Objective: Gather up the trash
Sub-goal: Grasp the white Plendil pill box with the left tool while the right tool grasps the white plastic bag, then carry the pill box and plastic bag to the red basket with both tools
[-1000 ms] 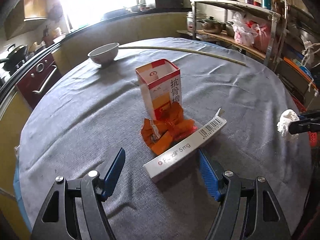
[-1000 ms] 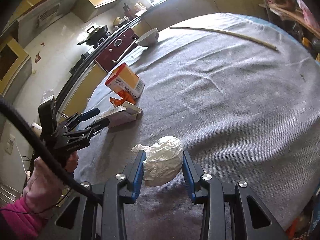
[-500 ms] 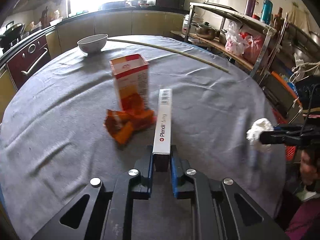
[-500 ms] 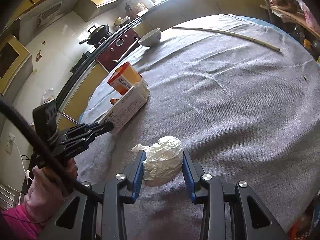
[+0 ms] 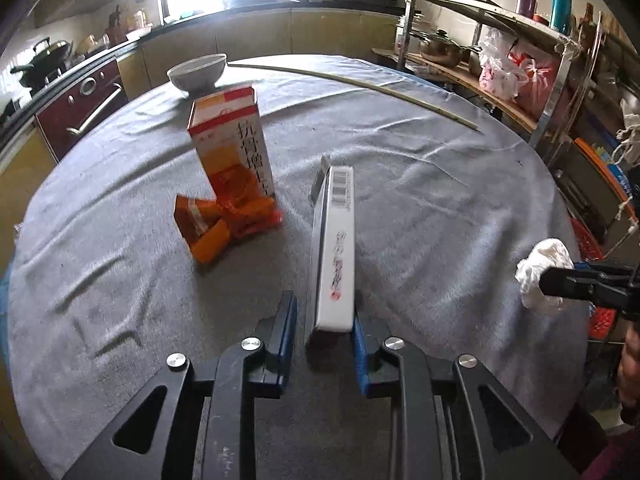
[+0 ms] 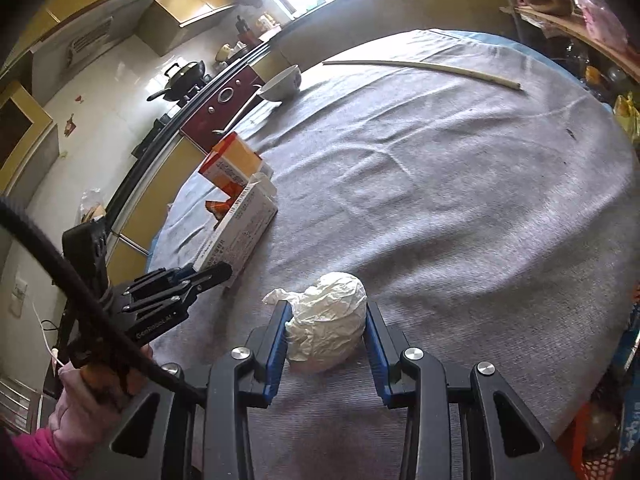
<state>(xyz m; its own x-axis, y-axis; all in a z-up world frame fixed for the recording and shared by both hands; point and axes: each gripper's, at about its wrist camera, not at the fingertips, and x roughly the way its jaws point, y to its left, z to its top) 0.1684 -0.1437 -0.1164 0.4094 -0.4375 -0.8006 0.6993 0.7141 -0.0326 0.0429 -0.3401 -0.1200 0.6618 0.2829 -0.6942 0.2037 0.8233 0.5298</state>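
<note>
A long white pill box (image 5: pixel 336 248) with a barcode lies between the fingers of my left gripper (image 5: pixel 323 300), pointing away from me. The jaws are opening: the right pad touches the box, while a gap shows at the left pad. Left of it stand an upright orange-and-white medicine box (image 5: pixel 232 144) and crumpled orange wrappers (image 5: pixel 216 224). My right gripper (image 6: pixel 328 306) is shut on a crumpled white paper ball (image 6: pixel 328 320) just above the cloth. The right wrist view shows the left gripper (image 6: pixel 224 270) at the white pill box (image 6: pixel 244 224).
The round table wears a grey cloth (image 5: pixel 440 200). A white bowl (image 5: pixel 197 74) and a long thin stick (image 5: pixel 360 80) lie at its far side. A metal rack (image 5: pixel 500 60) with pots and bags stands at the right, a stove (image 5: pixel 80 100) at the left.
The left jaws closed on the white box, which swung to point forward; now they have parted a little and the box has rolled. The right gripper still holds the paper ball.
</note>
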